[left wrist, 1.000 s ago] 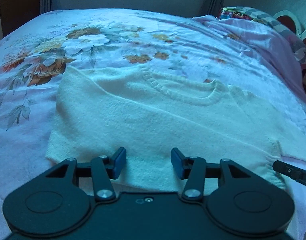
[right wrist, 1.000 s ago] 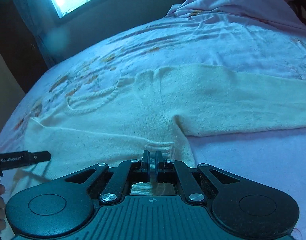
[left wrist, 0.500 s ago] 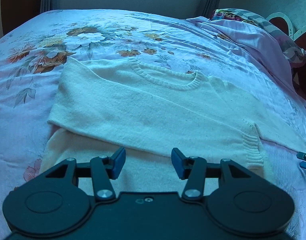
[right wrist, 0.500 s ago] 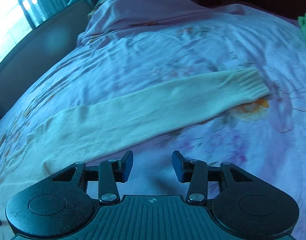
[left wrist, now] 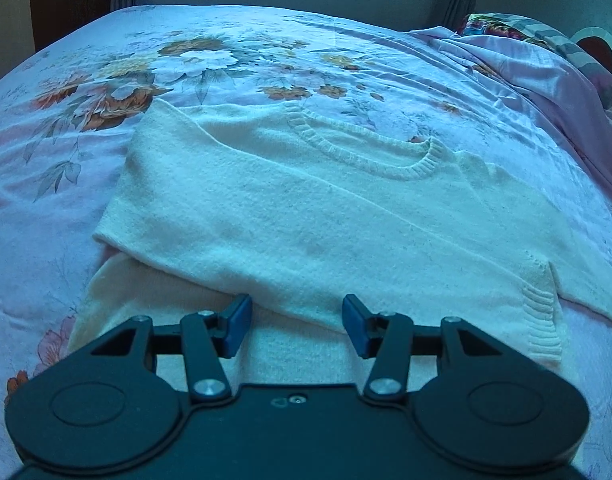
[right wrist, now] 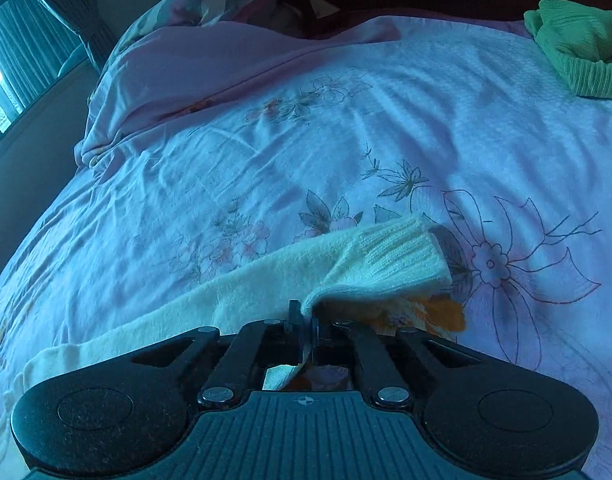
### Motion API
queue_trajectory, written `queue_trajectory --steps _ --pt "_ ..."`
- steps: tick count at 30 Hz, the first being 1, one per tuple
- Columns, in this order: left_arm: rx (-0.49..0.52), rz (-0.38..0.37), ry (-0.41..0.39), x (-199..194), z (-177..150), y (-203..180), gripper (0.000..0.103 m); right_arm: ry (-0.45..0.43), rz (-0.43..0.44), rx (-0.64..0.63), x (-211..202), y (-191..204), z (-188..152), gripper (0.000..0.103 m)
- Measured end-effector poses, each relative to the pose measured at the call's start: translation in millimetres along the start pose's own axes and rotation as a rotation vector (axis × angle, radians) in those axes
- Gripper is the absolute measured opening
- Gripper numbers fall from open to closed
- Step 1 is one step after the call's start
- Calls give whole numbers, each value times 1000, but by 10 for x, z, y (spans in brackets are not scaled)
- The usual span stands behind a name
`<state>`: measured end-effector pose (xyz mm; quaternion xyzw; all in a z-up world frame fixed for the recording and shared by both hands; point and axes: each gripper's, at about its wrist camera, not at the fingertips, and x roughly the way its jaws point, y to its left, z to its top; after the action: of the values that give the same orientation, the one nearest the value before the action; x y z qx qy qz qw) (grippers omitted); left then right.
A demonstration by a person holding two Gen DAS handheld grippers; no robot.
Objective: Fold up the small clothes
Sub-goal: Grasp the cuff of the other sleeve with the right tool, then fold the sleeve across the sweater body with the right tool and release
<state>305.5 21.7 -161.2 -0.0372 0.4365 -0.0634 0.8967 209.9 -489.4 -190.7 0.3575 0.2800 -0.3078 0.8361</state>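
Note:
A cream knitted sweater [left wrist: 306, 208] lies flat on the floral bedspread [left wrist: 106, 72], its left sleeve folded across the body with the ribbed cuff [left wrist: 542, 320] at the right. My left gripper [left wrist: 292, 322] hovers open just above the sweater's lower part, nothing between its blue pads. In the right wrist view the other sleeve [right wrist: 266, 280] stretches out over the bed. My right gripper [right wrist: 304, 320] is shut on the sleeve's near edge, close to its ribbed cuff [right wrist: 398, 256], and the cloth there is lifted slightly.
A rumpled pink quilt [right wrist: 178, 64] is heaped along the far side of the bed. A green knitted garment [right wrist: 582, 44] lies at the bed's far right corner. A window and curtains [right wrist: 34, 40] stand at the left.
My right gripper swung rightwards along the sleeve, opened on the way, then shut on the sleeve's edge near the cuff. The left gripper drifted slightly over the sweater and stayed open.

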Motion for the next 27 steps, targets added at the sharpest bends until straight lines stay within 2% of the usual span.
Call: queue_trajectory --steps 3,5,8,11,13,15,17,19,22,25,27 --pt "1 -12 -3 -29 1 17 48 -28 62 -25 -52 167 31 3" --pt "-6 -25 -11 -79 9 59 48 -53 153 -67 -161 399 16 3" --pt "-13 -28 -34 -167 28 132 48 -54 333 -155 -374 983 -137 3" --pt "-28 -42 -58 -291 64 256 48 -29 539 -292 -638 1790 -528 3" --pt "-43 -45 -73 -371 87 367 48 10 669 -380 -790 2323 -915 3" --pt "-70 -52 -82 -451 108 528 48 78 781 -463 -968 2678 -1370 3" --pt "-109 -64 -80 -500 115 705 48 165 858 -556 -1049 2906 -1832 3" --pt "-149 -82 -69 -513 104 877 48 294 890 -676 -1007 3036 -2376 3" --pt "-216 -155 -33 -485 66 1085 48 414 854 -788 -919 2996 -2845 3" --pt "-277 -261 5 -440 13 1191 48 433 863 -763 -882 2851 -2874 21" --pt "-308 -322 21 -410 -21 1177 48 413 875 -729 -895 2803 -2790 42"
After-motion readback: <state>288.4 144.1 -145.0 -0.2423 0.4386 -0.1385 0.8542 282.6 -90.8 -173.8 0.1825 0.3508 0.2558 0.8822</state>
